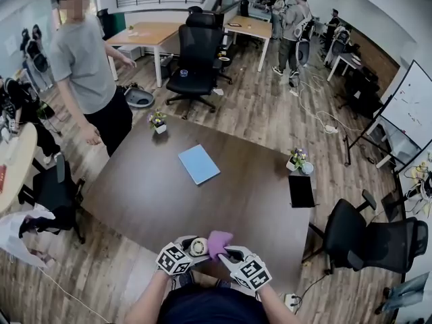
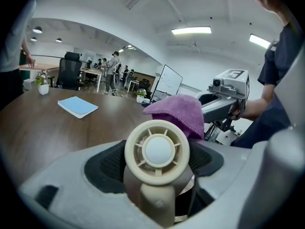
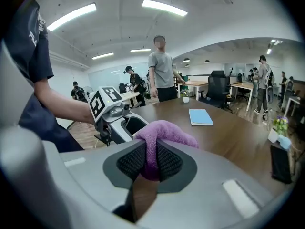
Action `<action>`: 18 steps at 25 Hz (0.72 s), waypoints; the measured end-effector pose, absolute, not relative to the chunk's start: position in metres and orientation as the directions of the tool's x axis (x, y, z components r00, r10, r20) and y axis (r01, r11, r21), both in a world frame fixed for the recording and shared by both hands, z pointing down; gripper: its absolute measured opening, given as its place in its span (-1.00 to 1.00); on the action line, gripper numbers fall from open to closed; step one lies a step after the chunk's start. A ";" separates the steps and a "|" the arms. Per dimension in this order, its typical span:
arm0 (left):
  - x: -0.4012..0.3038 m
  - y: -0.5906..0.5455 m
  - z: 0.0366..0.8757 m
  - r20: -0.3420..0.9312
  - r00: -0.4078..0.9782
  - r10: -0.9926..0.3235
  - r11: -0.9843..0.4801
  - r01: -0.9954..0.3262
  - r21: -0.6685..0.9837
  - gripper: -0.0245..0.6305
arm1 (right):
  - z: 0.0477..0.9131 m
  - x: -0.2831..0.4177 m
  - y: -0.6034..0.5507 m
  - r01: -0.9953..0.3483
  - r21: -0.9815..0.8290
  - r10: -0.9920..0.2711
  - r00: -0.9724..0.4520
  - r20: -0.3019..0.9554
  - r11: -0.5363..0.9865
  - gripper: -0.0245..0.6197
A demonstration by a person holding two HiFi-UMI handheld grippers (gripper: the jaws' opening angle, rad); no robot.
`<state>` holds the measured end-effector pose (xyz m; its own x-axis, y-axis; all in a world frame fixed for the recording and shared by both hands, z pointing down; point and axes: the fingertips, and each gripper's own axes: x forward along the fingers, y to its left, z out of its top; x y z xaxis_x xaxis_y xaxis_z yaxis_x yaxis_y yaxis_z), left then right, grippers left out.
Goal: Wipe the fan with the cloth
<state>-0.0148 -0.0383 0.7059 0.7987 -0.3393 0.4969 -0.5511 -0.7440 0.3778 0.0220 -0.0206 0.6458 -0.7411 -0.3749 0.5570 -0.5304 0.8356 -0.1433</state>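
Two grippers share the work. We clamp the fan between the left gripper jaws to steady it. The right gripper pinches the cloth, bunched ahead of its jaws, just beside the fan for wiping.

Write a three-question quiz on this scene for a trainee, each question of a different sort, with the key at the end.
1. True or false: the right gripper is shut on the purple cloth.
2. Multiple choice: the cream fan is held by A) the left gripper, B) the right gripper, C) neither gripper.
3. Short answer: what colour is the notebook lying flat on the table?
Key: 1 true; 2 A; 3 blue.
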 end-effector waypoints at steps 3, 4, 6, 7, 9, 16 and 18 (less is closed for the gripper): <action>-0.019 -0.037 0.717 0.525 0.779 -0.344 -0.734 -0.572 0.366 0.23 | 0.654 0.027 -0.018 -0.535 -0.134 -0.371 -0.723 0.583 0.834 -0.73; -0.019 -0.036 0.720 0.531 0.776 -0.341 -0.733 -0.573 0.367 0.22 | 0.656 0.029 -0.018 -0.537 -0.137 -0.368 -0.721 0.587 0.833 -0.73; -0.019 -0.034 0.727 0.550 0.766 -0.333 -0.734 -0.577 0.359 0.23 | 0.661 0.031 -0.017 -0.541 -0.138 -0.365 -0.713 0.599 0.830 -0.73; -0.020 -0.033 0.732 0.564 0.757 -0.329 -0.735 -0.581 0.351 0.23 | 0.664 0.032 -0.016 -0.545 -0.138 -0.365 -0.708 0.605 0.827 -0.73; -0.022 -0.030 0.740 0.599 0.735 -0.318 -0.744 -0.585 0.323 0.23 | 0.669 0.033 -0.014 -0.551 -0.138 -0.365 -0.699 0.615 0.823 -0.73; -0.026 -0.026 0.760 0.636 0.708 -0.307 -0.740 -0.598 0.308 0.23 | 0.690 0.037 -0.009 -0.559 -0.137 -0.346 -0.667 0.659 0.818 -0.73; -0.026 -0.027 0.761 0.639 0.705 -0.307 -0.742 -0.598 0.303 0.22 | 0.695 0.041 -0.010 -0.565 -0.131 -0.344 -0.653 0.675 0.814 -0.73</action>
<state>-0.0257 -0.0270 0.7613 0.7049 -0.3071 0.6394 -0.5982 -0.7417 0.3033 0.0413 -0.0100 0.6953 -0.6526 -0.3444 0.6749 -0.5655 0.8143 -0.1313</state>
